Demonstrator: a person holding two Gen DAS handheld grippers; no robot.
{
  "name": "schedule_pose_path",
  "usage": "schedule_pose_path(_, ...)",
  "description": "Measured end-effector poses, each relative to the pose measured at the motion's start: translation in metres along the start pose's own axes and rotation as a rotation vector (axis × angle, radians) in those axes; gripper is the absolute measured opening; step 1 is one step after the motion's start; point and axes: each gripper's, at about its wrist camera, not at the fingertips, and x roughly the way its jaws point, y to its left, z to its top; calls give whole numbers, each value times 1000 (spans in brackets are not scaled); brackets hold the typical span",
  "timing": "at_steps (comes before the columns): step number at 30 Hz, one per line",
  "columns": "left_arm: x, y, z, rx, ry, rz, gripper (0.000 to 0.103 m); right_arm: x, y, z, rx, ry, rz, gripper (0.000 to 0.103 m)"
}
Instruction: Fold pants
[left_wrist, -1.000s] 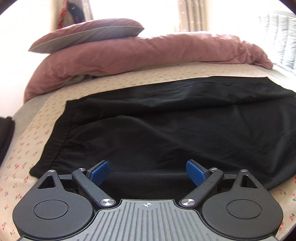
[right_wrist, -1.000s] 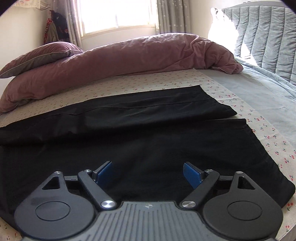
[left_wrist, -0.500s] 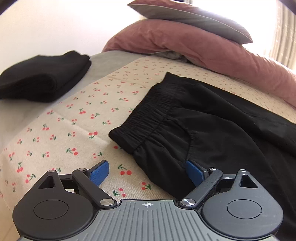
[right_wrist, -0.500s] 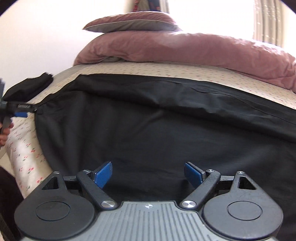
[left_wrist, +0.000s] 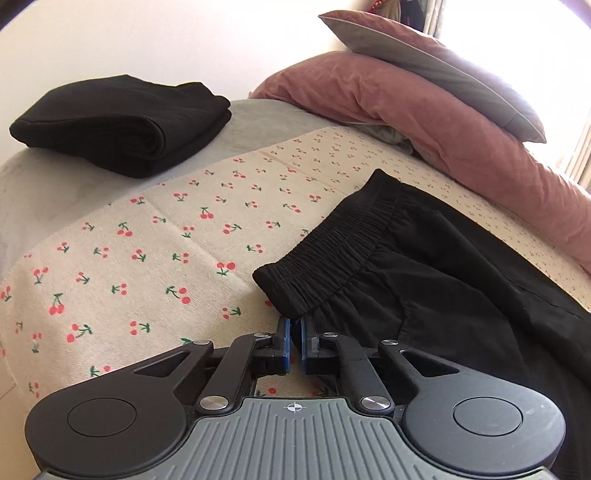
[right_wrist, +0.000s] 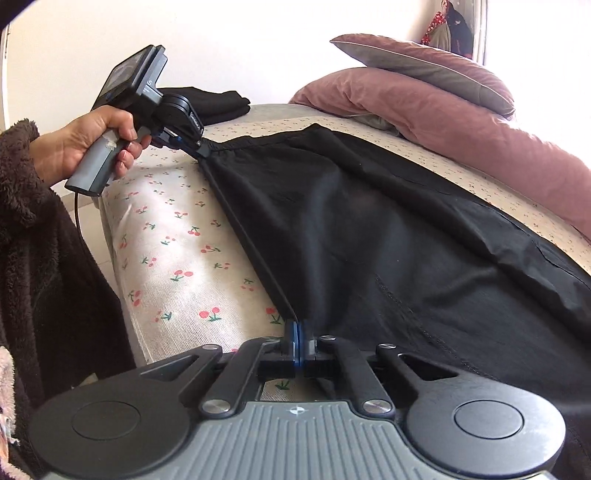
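Black pants (left_wrist: 424, 288) lie spread on the cherry-print sheet (left_wrist: 147, 258). Their elastic waistband (left_wrist: 332, 251) runs up and right from my left gripper (left_wrist: 294, 326), whose jaws are closing on the near waistband corner, blue pads pinching the cloth. The right wrist view shows that left gripper (right_wrist: 201, 149) in a person's hand (right_wrist: 92, 136), gripping the same corner. From there the pants (right_wrist: 369, 221) stretch taut along one edge down to my right gripper (right_wrist: 298, 328), whose jaws are closing tight on that edge.
A folded black garment (left_wrist: 122, 122) sits on the grey bedding at the bed's far left corner. A pink duvet (left_wrist: 461, 129) with a pillow (left_wrist: 424, 59) on top runs along the back. The bed's edge (right_wrist: 110, 229) drops off beside the person's dark fleece sleeve (right_wrist: 37, 258).
Both grippers swung left to the waistband end of the pants and went from wide open to shut on the cloth. The edge between them is now pulled taut.
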Motion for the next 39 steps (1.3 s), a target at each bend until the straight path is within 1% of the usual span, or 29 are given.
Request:
schedule_pose_path(2,-7,2,0,8,-13,18,6,-7,-2,2,13,-10,27,1)
schedule_pose_path(4,-9,2,-3,35,-13,56,7,-7,-1,3,25,-9,56,2)
schedule_pose_path(5,-7,1,-5,54,-5,79,7,-5,-1,3,32,3,70,2)
schedule_pose_path(6,-3,2,-8,73,17,97,11,0,1,2,30,33,84,4)
schedule_pose_path(7,0,2,-10,82,35,106,11,3,3,1,21,45,82,4)
schedule_pose_path(8,2,2,-11,95,37,105,12,4,5,0,7,44,79,6)
schedule_pose_path(9,0,2,-11,97,32,105,14,3,6,0,3,43,82,11)
schedule_pose_path(10,-3,2,-10,96,24,115,18,0,5,1,9,46,96,13)
schedule_pose_path(11,-6,2,-9,96,13,137,31,-2,-1,4,38,47,116,22)
schedule_pose_path(12,-11,2,-9,93,-4,160,44,-5,-7,4,71,39,125,37)
schedule_pose_path(13,-15,2,-8,89,-29,175,49,-10,-14,4,99,19,126,43)
schedule_pose_path(14,-21,1,-7,90,-62,182,53,-16,-21,3,127,-10,112,44)
schedule_pose_path(16,-33,-6,-5,103,-138,185,58,-24,-35,2,161,-43,60,44)
schedule_pose_path(17,-39,-13,-5,122,-168,170,63,-29,-44,-1,184,-64,17,45)
schedule_pose_path(18,-43,-20,-6,145,-191,136,68,-32,-52,-2,211,-80,-30,47)
schedule_pose_path(19,-45,-30,-8,177,-202,84,69,-33,-60,-5,234,-85,-81,48)
schedule_pose_path(20,-47,-40,-12,214,-195,27,70,-31,-67,-7,251,-72,-147,48)
schedule_pose_path(22,-43,-61,-22,279,-144,-83,70,-29,-78,-15,249,-31,-254,48)
schedule_pose_path(24,-36,-80,-34,343,-81,-158,70,-29,-92,-27,258,38,-336,48)
schedule_pose_path(25,-32,-89,-41,387,-53,-169,70,-31,-98,-33,273,68,-360,48)
schedule_pose_path(26,-27,-97,-47,431,-30,-160,70,-36,-103,-40,295,86,-376,48)
schedule_pose_path(28,-17,-108,-59,508,18,-127,70,-54,-117,-56,353,94,-400,48)
schedule_pose_path(29,-13,-110,-61,526,31,-114,71,-65,-122,-64,379,106,-415,49)
schedule_pose_path(31,-12,-108,-62,523,32,-101,76,-83,-130,-81,422,132,-434,56)
schedule_pose_path(32,-11,-108,-61,519,38,-97,80,-92,-135,-91,451,144,-449,61)
schedule_pose_path(35,-9,-101,-56,479,68,-98,84,-126,-147,-119,533,149,-516,61)
schedule_pose_path(38,-7,-102,-53,484,73,-91,84,-153,-164,-141,630,161,-588,61)
schedule_pose_path(39,-6,-103,-52,484,72,-87,84,-162,-172,-148,683,163,-617,61)
